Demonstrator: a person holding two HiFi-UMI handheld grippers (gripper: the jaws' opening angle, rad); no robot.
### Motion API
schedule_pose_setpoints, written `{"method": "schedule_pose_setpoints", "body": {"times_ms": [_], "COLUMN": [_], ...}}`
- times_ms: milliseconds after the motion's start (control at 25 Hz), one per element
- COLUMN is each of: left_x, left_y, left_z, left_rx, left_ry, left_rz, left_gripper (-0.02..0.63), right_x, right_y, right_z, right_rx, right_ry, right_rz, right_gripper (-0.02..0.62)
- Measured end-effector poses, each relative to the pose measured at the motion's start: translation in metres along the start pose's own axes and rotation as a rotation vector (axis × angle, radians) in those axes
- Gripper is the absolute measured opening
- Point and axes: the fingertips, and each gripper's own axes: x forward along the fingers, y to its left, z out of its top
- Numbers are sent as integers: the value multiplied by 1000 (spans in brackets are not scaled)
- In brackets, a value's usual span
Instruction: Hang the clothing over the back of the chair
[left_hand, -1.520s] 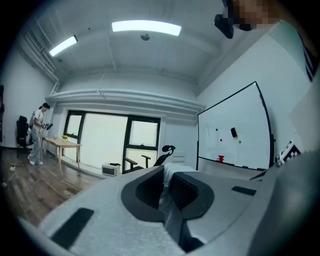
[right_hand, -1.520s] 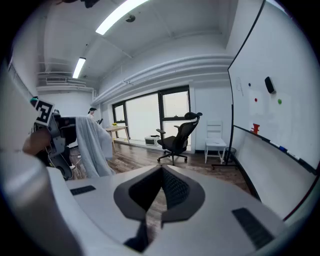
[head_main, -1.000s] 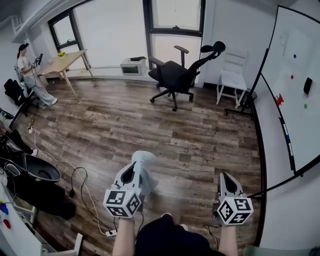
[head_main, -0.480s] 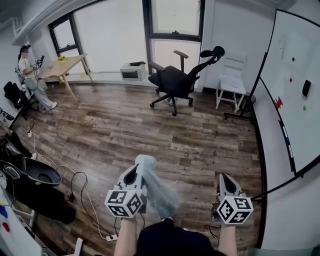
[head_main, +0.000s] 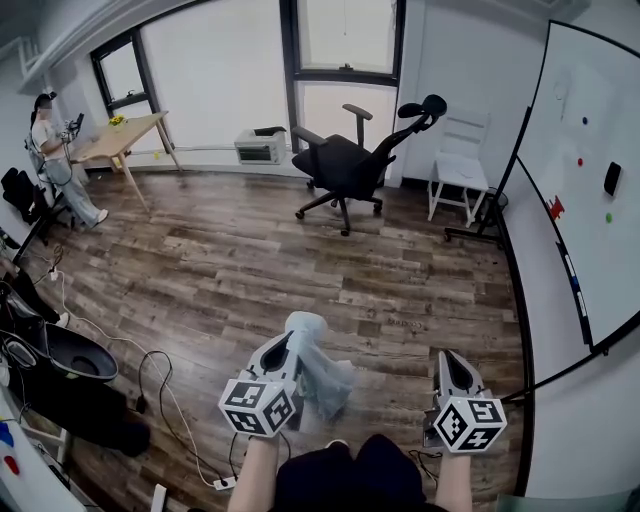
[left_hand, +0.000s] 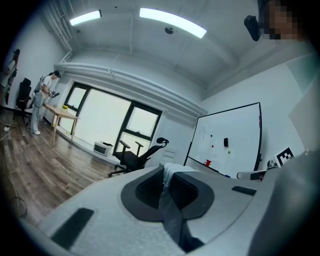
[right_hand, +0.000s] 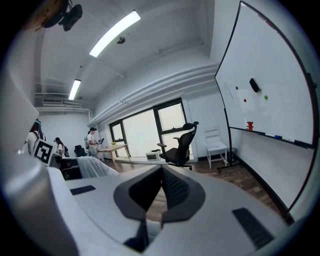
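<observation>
A pale blue-grey piece of clothing (head_main: 322, 372) hangs from my left gripper (head_main: 288, 343), low over the wooden floor at the bottom of the head view. In the left gripper view the jaws are shut on a fold of the clothing (left_hand: 172, 173), which runs between the pads (left_hand: 150, 187). My right gripper (head_main: 447, 358) is level with the left one, its jaws together with nothing between them (right_hand: 161, 170). The black office chair (head_main: 345, 163) stands far ahead by the window, its tall back (head_main: 400, 128) leaning right. Both gripper views show the chair (left_hand: 135, 157) (right_hand: 179, 149) straight ahead.
A white chair (head_main: 462, 160) stands right of the office chair, beside a whiteboard (head_main: 590, 170) along the right wall. A white box (head_main: 260, 148) sits under the window. At far left are a wooden table (head_main: 125, 132) and a person (head_main: 55, 160). Cables (head_main: 160, 372) and black gear (head_main: 70, 362) lie at left.
My left gripper has shifted a little to the right and down. The clothing swung out below it and now hangs bunched at its right side. The right gripper stays put.
</observation>
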Motion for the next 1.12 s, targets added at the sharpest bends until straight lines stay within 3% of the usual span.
{"method": "schedule_pose_setpoints", "body": {"times_ms": [440, 600, 840, 1120], "left_x": [6, 19, 54, 122], "left_y": [10, 18, 26, 27], "left_z": [-13, -10, -3, 10], "left_rx": [44, 63, 48, 68], "left_ry": [56, 72, 75, 86], "left_rz": [-36, -40, -47, -58], "left_gripper": [8, 8, 8, 8], "right_x": [17, 31, 74, 132], "right_y": [16, 21, 10, -20], "right_z": [-20, -16, -3, 24], "right_rx": [-38, -55, -20, -30], "right_ry": [71, 86, 93, 93], "right_rz": [44, 112, 181, 204], "right_gripper": [0, 0, 0, 0]}}
